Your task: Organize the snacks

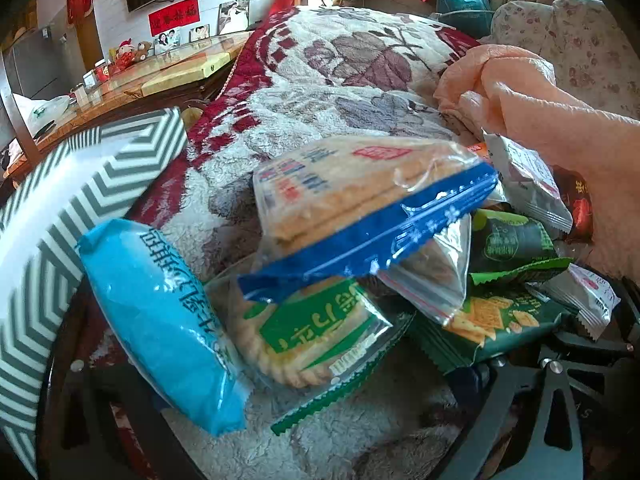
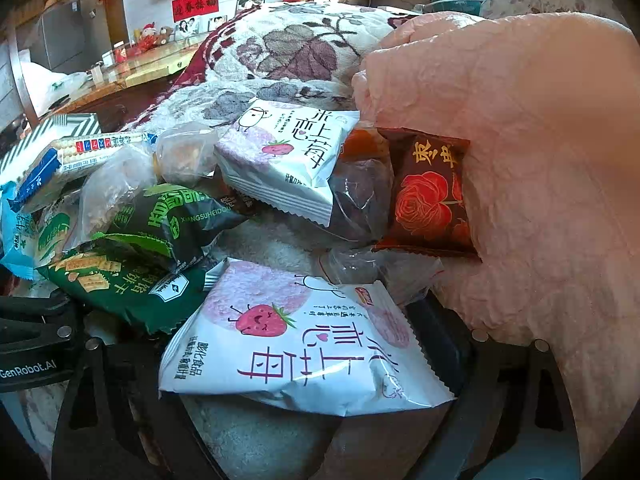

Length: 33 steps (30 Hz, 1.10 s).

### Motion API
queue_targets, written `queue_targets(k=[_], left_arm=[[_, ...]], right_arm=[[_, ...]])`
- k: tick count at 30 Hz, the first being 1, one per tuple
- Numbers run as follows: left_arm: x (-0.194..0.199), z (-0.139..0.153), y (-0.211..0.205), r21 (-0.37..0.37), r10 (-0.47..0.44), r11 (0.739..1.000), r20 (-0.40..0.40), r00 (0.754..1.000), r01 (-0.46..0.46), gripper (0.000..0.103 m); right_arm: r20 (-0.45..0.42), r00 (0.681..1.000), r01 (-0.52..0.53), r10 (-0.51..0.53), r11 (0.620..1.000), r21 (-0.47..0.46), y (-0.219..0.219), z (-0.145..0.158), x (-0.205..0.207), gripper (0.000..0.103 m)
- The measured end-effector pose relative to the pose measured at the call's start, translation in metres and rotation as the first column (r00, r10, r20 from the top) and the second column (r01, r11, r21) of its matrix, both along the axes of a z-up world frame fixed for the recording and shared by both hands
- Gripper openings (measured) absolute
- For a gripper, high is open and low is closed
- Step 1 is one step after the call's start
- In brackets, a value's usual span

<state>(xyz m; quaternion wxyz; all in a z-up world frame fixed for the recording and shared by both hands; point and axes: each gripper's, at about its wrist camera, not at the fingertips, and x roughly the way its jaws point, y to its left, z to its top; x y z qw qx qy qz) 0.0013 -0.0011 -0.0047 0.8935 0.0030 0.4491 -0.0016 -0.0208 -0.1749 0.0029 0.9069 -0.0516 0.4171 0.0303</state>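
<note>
Left wrist view: pile of snack packets on a fleecy cream blanket with maroon leaf pattern. Left gripper: only dark frame parts show at 5 and 7 o'clock, fingertips hidden; cannot tell whether the claw is apart or closed. At centre, a clear cracker packet with a blue serrated edge lies tilted on top of a clear round-biscuit packet with a green label. At 8 o'clock, a sky-blue oblong wrapper, touching the green-label packet. At 9 o'clock, a grey-and-white chevron fabric bin. At 3 o'clock, a peach-pink crinkled cloth.

Right wrist view: right gripper, its black fingers at 7 and 5 o'clock standing apart, nothing clamped. Between them lies a white strawberry-print puffed-snack bag, flat on the blanket. A second white strawberry bag sits at 12 o'clock atop the pile. At 2 o'clock, a brown packet with a red rose leans against the cloth. At 9 o'clock, a dark green cracker packet.
</note>
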Motion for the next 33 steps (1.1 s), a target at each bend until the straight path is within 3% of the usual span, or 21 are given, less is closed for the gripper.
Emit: queue_targets(k=[13,25,28,33], left_arm=[[-0.001,0.003,-0.001,-0.009,-0.001,1.0,0.001,1.0,0.001,0.103],[0.0,0.006,0.001,0.002,-0.005,1.0,-0.011,1.0,0.005,0.103],[-0.008,0.013,0.006,-0.015,-0.064,0.998,-0.037,0.997,0.064,0.103],[-0.034,0.031,0.02,-0.034,-0.013,0.999,-0.049,0.999,0.011,0.103]], right_arm=[[-0.017,1.0,0.013,-0.013,1.0,-0.009,0.002,0.0,-0.001,0.091],[-0.185,0.983,-0.027,0.006,0.993,-0.112,0.003,0.02,-0.03,0.091],[-0.181,0.983,-0.056,0.026,0.986,-0.16,0.006,0.029,-0.046,0.091],[-0.119,0.992,-0.063,0.051,0.993,-0.1,0.005,0.052,-0.065,0.091]])
